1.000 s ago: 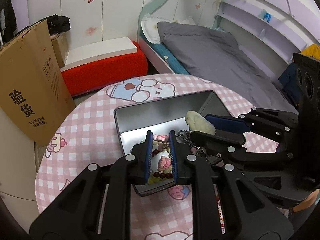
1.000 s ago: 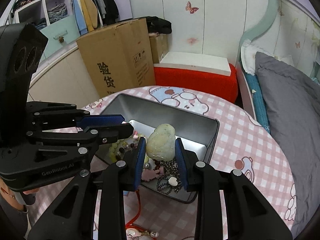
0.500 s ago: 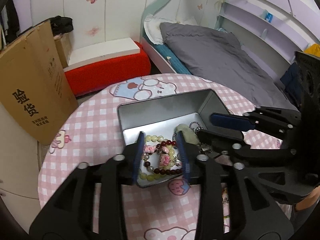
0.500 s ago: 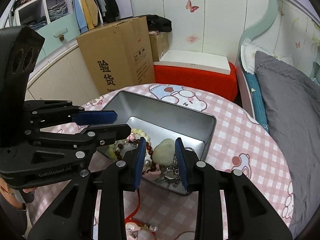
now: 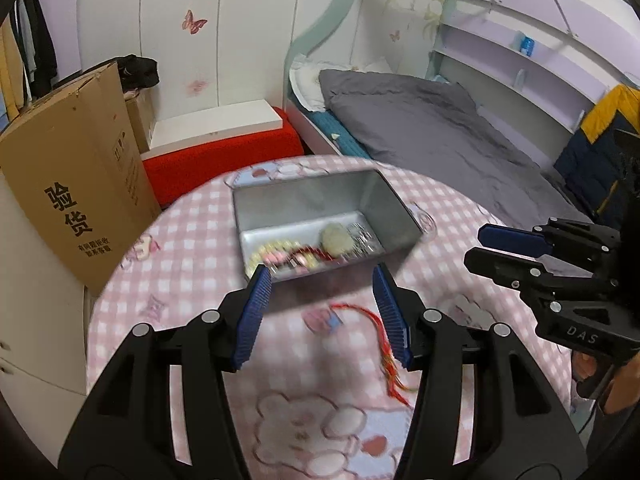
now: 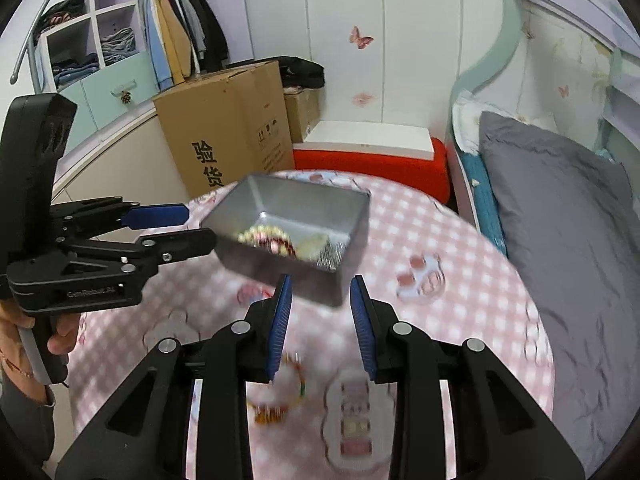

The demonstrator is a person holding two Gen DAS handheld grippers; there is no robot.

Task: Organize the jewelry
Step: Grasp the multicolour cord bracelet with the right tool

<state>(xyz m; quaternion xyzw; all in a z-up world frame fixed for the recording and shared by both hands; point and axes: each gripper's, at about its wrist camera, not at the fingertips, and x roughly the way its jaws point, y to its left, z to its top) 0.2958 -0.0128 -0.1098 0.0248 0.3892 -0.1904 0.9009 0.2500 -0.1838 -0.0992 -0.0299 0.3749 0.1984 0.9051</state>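
Hovering with both grippers' fingers spread and empty, left gripper [image 5: 322,312] just opened and right gripper [image 6: 322,328] alike, we risk snagging the red cord [image 5: 378,322] and dragging it off the counter [image 5: 168,280] beside the tin [image 5: 320,204].

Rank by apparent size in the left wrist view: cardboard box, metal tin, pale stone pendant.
1. cardboard box, largest
2. metal tin
3. pale stone pendant, smallest, lying inside the tin

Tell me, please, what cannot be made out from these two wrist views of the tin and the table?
- Jewelry in the metal tin: motion blur smears beads and chain together in both views.
- Red cord: left view, partly behind a finger of the left tongs.
- Small trinket: right view, blurred, partly hidden by the right tongs.
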